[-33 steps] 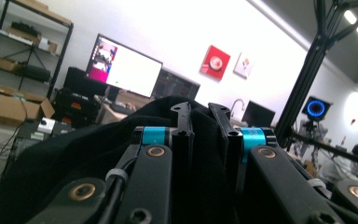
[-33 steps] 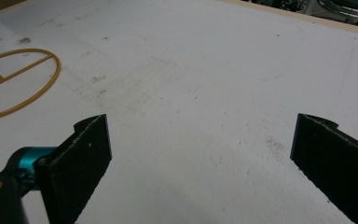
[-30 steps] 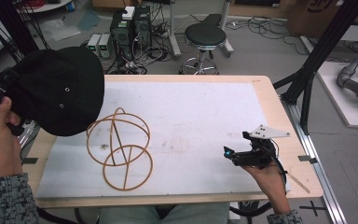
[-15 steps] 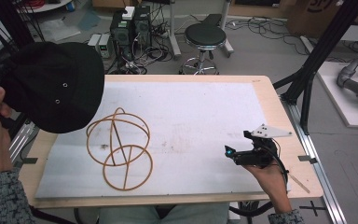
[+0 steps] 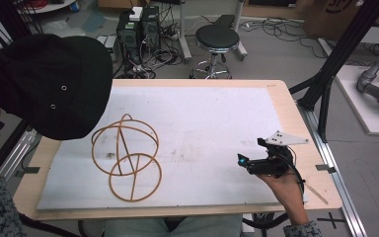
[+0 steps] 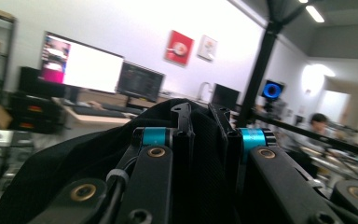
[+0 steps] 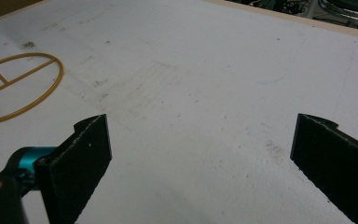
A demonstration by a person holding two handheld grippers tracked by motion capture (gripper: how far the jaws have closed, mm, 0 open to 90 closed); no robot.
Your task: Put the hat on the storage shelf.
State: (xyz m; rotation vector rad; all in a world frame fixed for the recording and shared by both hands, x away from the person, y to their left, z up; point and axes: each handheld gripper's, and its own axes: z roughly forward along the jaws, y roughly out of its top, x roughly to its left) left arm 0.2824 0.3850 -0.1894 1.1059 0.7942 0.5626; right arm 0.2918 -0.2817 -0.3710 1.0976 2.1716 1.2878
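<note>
A black cap [image 5: 54, 84] hangs in the air over the table's left edge, above and left of a golden wire stand [image 5: 119, 148] made of crossed rings. My left gripper [image 6: 205, 112] is shut on the cap's black fabric [image 6: 205, 154], which bunches between the jaws. In the high view the cap hides most of that gripper, with the hand beside it. My right gripper [image 5: 244, 160] rests low over the white mat at the right, its jaws pointing left. It is open [image 7: 200, 135] with bare mat between the pads. One ring of the stand [image 7: 60, 74] lies off to its left.
The white mat [image 5: 212, 123] covers most of the wooden table [image 5: 296, 118]. Behind the table stand a black stool [image 5: 217, 37] and computer boxes with cables [image 5: 138, 24]. A black frame post [image 5: 335, 59] rises at the right corner.
The left hand has lifted the cap higher and a little further left, off the stand's side. The right gripper has stayed in place.
</note>
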